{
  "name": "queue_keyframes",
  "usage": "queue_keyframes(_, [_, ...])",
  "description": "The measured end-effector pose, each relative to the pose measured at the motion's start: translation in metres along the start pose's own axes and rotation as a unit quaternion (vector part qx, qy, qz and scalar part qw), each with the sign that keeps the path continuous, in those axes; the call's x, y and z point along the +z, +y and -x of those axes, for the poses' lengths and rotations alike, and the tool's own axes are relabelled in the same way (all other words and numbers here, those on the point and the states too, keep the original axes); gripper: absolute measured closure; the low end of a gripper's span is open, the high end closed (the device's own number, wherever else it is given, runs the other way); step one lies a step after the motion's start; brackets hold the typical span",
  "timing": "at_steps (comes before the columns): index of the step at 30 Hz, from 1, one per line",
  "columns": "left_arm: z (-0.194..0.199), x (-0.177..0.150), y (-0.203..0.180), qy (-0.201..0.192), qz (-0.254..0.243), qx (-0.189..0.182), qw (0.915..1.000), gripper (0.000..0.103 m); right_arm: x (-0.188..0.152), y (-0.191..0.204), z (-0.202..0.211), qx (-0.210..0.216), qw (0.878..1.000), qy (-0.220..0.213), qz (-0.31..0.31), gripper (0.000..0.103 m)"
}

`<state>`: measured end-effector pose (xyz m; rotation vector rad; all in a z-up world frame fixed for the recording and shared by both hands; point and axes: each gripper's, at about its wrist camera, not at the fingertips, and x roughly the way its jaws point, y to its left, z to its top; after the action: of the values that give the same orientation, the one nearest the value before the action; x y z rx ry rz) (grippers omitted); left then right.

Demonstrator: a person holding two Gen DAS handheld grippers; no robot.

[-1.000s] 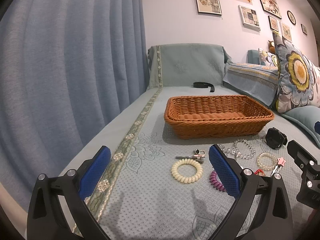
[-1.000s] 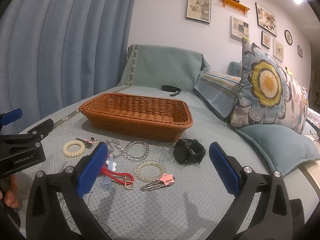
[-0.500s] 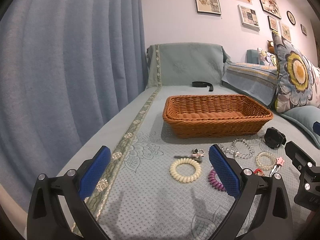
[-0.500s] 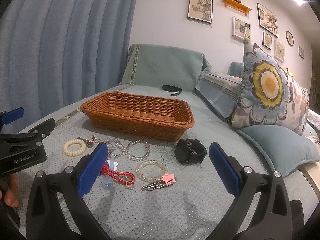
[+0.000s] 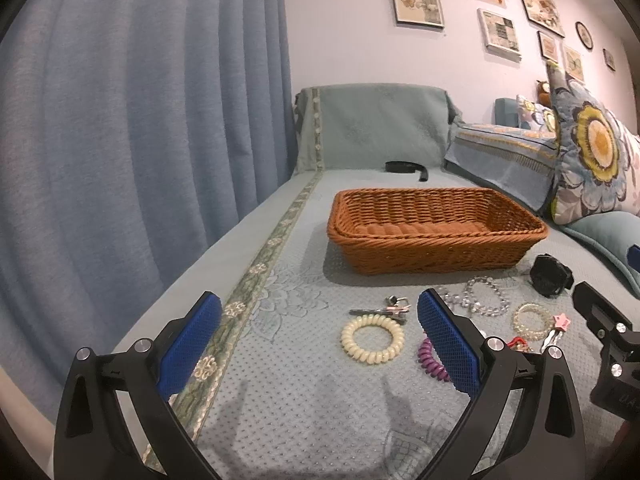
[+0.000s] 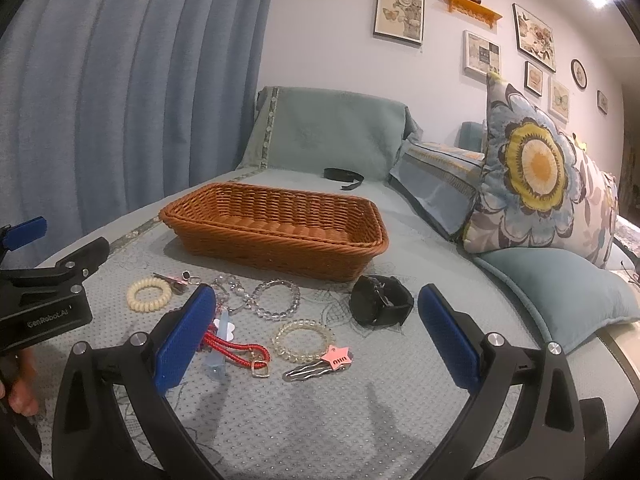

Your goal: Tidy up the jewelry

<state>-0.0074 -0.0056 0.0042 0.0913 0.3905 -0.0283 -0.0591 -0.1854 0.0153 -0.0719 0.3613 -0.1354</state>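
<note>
An empty brown wicker basket (image 5: 436, 236) (image 6: 276, 232) stands on the teal sofa cover. In front of it lie a cream coil hair tie (image 5: 372, 339) (image 6: 149, 295), a purple coil tie (image 5: 430, 360), a clear bead bracelet (image 6: 277, 298), a pale bead bracelet (image 6: 303, 340), a pink star hair clip (image 6: 320, 364), a red cord keyring (image 6: 236, 350) and a black watch (image 6: 380, 305). My left gripper (image 5: 320, 348) is open and empty, just short of the cream tie. My right gripper (image 6: 316, 340) is open and empty, around the pale bracelet and star clip.
A black strap (image 5: 406, 168) lies behind the basket. A flowered cushion (image 6: 536, 172) and a teal cushion (image 6: 560, 292) sit at the right. A blue curtain (image 5: 140, 120) hangs at the left. The sofa's edge runs along the left.
Both grippers have drifted slightly; the scene sits a little lower and farther in both views. Nothing was picked up or moved.
</note>
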Motion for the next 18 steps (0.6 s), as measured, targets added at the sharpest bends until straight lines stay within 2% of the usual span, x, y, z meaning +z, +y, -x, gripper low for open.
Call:
queue_keyframes(2, [-0.005, 0.0, 0.007, 0.012, 0.014, -0.003, 0.9998, 0.008, -0.001, -0.003, -0.003, -0.003, 1.0, 0.018, -0.006, 0.007])
queue_keyframes(6, [-0.028, -0.005, 0.029, 0.08, 0.063, -0.035, 0.9941, 0.008, -0.005, -0.014, -0.004, 0.005, 0.999, 0.037, -0.025, 0.009])
queue_keyframes(9, [-0.045, -0.011, 0.048, 0.12, 0.11, -0.062, 0.9846, 0.013, -0.005, -0.028, -0.015, 0.029, 0.995, 0.082, -0.051, 0.022])
queue_keyframes(12, [-0.064, -0.017, 0.064, 0.158, 0.15, -0.098, 0.971, 0.014, -0.004, -0.049, -0.026, 0.059, 0.985, 0.134, -0.086, 0.035])
queue_keyframes(14, [-0.077, -0.021, 0.068, 0.182, 0.171, -0.121, 0.9608, 0.022, -0.004, -0.064, -0.032, 0.07, 0.98, 0.154, -0.109, 0.04])
queue_keyframes(16, [-0.087, -0.022, 0.067, 0.199, 0.171, -0.133, 0.9558, 0.025, -0.005, -0.089, -0.039, 0.088, 0.969, 0.177, -0.148, 0.044])
queue_keyframes(18, [-0.092, -0.022, 0.062, 0.208, 0.159, -0.138, 0.9553, 0.025, -0.009, -0.107, -0.046, 0.099, 0.96, 0.192, -0.179, 0.05])
